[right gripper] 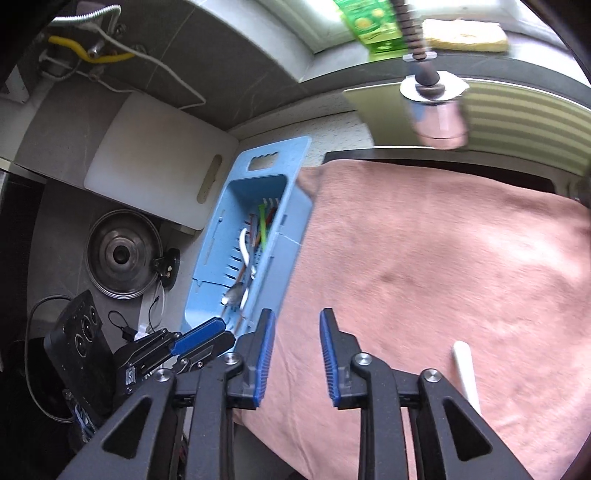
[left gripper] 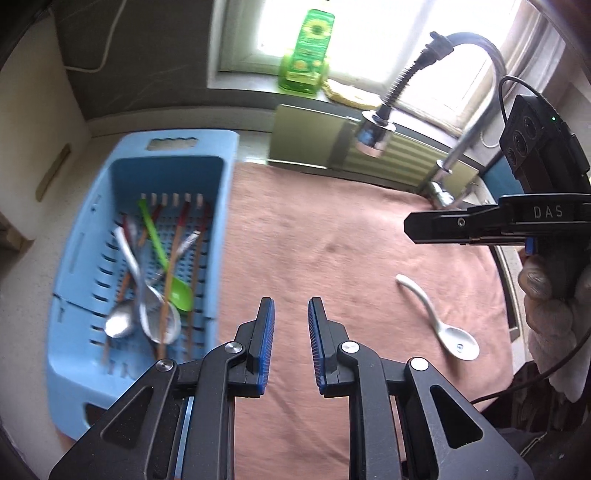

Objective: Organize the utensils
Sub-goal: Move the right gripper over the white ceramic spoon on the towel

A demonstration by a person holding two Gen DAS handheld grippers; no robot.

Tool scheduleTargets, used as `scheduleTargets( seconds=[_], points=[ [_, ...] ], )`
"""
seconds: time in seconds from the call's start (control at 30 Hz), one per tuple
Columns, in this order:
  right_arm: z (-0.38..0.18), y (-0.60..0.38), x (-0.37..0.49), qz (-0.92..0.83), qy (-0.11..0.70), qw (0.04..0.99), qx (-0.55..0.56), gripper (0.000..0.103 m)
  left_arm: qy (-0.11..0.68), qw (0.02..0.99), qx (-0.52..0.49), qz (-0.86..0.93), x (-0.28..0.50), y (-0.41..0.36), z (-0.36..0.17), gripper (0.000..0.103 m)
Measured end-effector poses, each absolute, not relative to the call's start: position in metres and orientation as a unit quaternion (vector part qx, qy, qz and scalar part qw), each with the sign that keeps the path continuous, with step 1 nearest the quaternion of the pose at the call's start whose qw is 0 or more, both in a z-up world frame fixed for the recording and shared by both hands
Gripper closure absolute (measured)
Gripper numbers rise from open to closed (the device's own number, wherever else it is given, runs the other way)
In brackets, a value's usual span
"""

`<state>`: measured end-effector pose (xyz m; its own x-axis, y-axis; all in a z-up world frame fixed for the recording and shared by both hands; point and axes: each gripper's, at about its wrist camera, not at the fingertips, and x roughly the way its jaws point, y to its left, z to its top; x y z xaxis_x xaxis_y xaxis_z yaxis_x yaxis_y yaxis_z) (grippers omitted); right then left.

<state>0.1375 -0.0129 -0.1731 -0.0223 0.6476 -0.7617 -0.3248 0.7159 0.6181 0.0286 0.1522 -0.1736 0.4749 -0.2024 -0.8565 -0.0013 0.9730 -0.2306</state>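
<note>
A home kitchen; a curved chrome tap with a flexible spray head (left gripper: pixel 373 136) stands below a bright window (left gripper: pixel 369 33); a white plastic chopping board (right gripper: pixel 159 166) leans on the grey wall; a round steel pan lid (right gripper: pixel 123 254) lies on the counter.

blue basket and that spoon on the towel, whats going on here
A person holds a gripper in each hand, sorting utensils. The blue basket already holds spoons and chopsticks, including a green spoon. One white spoon lies alone on the pink towel. The left tool and the right tool are both open and empty.
</note>
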Motion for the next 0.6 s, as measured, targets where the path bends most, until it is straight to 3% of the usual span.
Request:
scheduleTargets(
  seconds=[0.17,0.6],
  points=[
    [-0.175,-0.058,0.138,0.34,0.619,0.698,0.116,0.075,0.516,0.847,-0.105,-0.077,0.015,0.109,-0.178,0.076],
    [-0.229,-0.108,0.14,0.36,0.661,0.656,0.045,0.075,0.54,0.824,-0.138,-0.101,-0.014,0.028,-0.202,0.076]
  ],
)
